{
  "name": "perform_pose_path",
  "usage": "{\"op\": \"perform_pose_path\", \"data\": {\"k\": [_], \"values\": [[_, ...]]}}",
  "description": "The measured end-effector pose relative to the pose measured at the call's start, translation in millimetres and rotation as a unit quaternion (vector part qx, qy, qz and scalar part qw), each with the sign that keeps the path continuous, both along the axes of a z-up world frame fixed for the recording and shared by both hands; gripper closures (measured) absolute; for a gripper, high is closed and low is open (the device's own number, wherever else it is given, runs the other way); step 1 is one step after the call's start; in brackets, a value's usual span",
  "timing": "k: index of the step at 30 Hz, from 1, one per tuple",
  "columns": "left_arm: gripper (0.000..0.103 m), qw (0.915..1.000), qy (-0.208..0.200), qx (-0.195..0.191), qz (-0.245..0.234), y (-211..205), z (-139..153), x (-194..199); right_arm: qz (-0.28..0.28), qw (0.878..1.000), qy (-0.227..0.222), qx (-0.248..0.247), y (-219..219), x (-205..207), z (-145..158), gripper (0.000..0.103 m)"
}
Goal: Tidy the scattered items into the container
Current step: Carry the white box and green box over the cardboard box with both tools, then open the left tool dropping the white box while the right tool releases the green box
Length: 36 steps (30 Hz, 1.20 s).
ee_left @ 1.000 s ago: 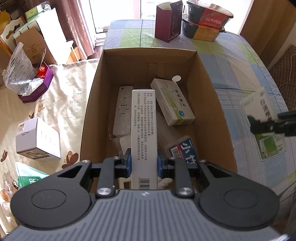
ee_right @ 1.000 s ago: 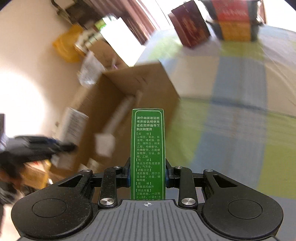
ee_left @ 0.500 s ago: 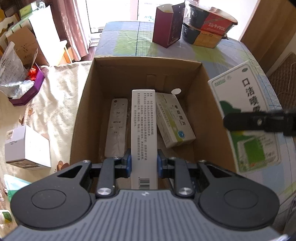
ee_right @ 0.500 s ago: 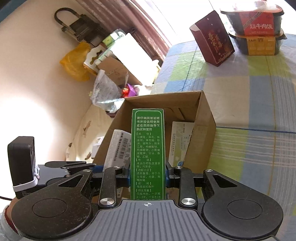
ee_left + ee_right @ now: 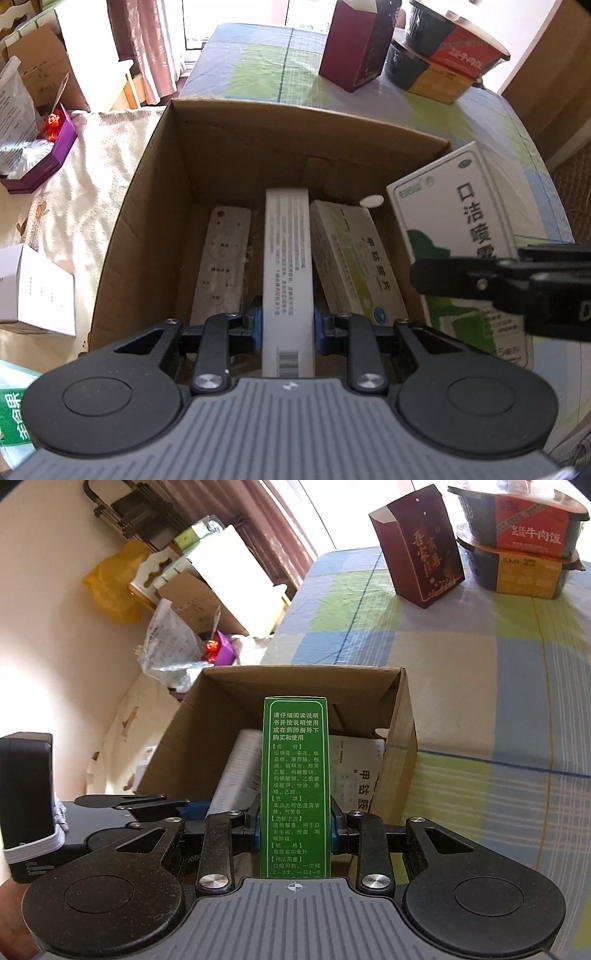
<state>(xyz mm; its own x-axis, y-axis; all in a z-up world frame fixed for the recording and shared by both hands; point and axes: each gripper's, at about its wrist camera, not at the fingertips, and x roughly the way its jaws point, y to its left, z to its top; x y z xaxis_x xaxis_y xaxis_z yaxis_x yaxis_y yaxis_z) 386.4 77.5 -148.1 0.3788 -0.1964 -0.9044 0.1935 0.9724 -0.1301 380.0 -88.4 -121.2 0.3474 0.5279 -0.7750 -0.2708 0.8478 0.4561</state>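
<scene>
Both tools are clamped on cartons over the open cardboard box (image 5: pixel 155 206), presumably poised to drop them in. The left tool (image 5: pixel 287 328) grips a long white carton (image 5: pixel 287 258) by its narrow sides above the box's middle; the right tool (image 5: pixel 294 829) pinches a green-and-white spray carton (image 5: pixel 294 775) at the box's right wall. Inside the box lie a white remote (image 5: pixel 223 266) and a medicine box (image 5: pixel 354 266). The box rests on a checked cloth-covered worktop (image 5: pixel 498 686); beyond it stand a maroon carton (image 5: pixel 421 550) and stacked meal bowls (image 5: pixel 524 539), in a cluttered, sunlit room.
</scene>
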Motion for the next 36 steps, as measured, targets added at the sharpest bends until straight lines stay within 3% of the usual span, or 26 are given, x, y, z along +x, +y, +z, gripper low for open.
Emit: {"op": "perform_pose_path", "data": {"k": [5, 9, 25, 32, 36], "values": [[0.074, 0.9999, -0.012, 0.000, 0.007, 4, 5, 3, -0.005, 1.000, 0.001, -0.006, 3, 4, -6, 0.070], [0.073, 0.9998, -0.014, 0.011, 0.007, 10, 8, -4, -0.005, 1.000, -0.002, -0.010, 4, 2, -5, 0.070], [0.064, 0.9979, -0.012, 0.064, -0.003, 47, 31, -65, 0.018, 1.000, 0.006, -0.009, 30, -38, 0, 0.070], [0.063, 0.9975, -0.011, 0.067, -0.020, 51, 38, -82, 0.018, 0.999, 0.029, 0.016, 45, -54, 0, 0.070], [0.058, 0.9961, -0.020, 0.082, -0.025, 51, 43, -89, 0.023, 1.000, 0.012, -0.004, 53, -56, 3, 0.070]]}}
